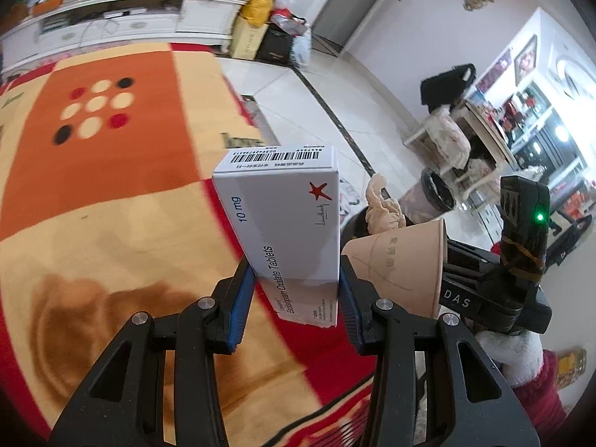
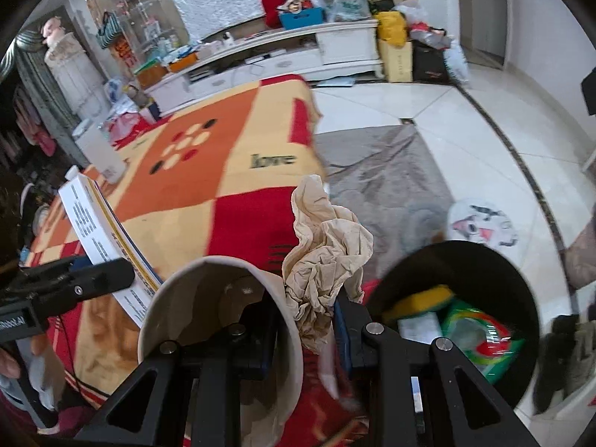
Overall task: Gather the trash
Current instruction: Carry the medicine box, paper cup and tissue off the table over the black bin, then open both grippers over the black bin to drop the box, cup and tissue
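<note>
The left claw (image 1: 296, 279) is clamped on a white tablet box (image 1: 287, 219), its blue pads pressing the box's two long sides near the lower end; the box stands up out of the claw in the middle of the left wrist frame, barcode end uppermost. Behind it spreads an orange, red and cream blanket (image 1: 111, 171) that fills the left half of that frame.

The right claw (image 2: 303, 329) is closed tight on the rim of a paper cup (image 2: 219, 309) together with a crumpled brown tissue (image 2: 324, 260): the cup's open mouth faces the camera at lower centre, and the tissue sticks up just right of it. In the left wrist view the same cup (image 1: 400, 260) and tissue (image 1: 383, 208) appear at centre right, just beside the box.

A black trash bin (image 2: 521, 283) sits at the lower right of the right wrist frame, holding a yellow sponge (image 2: 421, 298) and a green packet (image 2: 480, 339). It stands on white floor tiles (image 2: 428, 104) beside a grey mat (image 2: 391, 178).
</note>
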`<state>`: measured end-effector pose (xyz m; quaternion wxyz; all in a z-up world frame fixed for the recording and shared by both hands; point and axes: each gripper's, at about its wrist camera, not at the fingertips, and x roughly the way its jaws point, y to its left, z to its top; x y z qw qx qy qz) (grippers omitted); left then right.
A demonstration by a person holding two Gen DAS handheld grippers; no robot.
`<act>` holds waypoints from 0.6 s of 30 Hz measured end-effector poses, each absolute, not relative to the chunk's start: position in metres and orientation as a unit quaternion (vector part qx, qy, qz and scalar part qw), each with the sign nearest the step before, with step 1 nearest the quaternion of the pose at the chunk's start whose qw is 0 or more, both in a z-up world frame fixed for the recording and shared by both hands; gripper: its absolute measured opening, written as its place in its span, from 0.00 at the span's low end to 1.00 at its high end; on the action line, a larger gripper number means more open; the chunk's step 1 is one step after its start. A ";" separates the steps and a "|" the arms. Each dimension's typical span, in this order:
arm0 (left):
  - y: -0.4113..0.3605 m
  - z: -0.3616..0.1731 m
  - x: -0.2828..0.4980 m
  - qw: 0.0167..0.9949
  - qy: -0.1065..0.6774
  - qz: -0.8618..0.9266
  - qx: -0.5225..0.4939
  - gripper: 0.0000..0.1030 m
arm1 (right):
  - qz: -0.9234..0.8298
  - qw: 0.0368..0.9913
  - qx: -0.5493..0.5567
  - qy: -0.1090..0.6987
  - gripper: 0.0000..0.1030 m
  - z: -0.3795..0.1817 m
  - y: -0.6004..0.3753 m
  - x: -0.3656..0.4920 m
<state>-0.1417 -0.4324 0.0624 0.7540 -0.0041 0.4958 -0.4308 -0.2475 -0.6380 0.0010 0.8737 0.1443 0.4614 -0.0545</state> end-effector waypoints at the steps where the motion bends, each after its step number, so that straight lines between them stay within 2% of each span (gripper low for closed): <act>1: -0.441 0.063 -0.144 0.751 0.495 -0.436 -0.001 0.40 | -0.061 0.873 0.142 0.462 0.25 0.002 -0.644 -0.252; 10: -0.500 0.059 -0.161 0.723 0.504 -0.473 0.015 0.40 | -0.117 0.863 0.135 0.473 0.25 -0.001 -0.696 -0.286; 18: -0.556 0.041 -0.180 0.690 0.529 -0.492 0.044 0.40 | -0.149 0.841 0.177 0.488 0.25 -0.023 -0.741 -0.313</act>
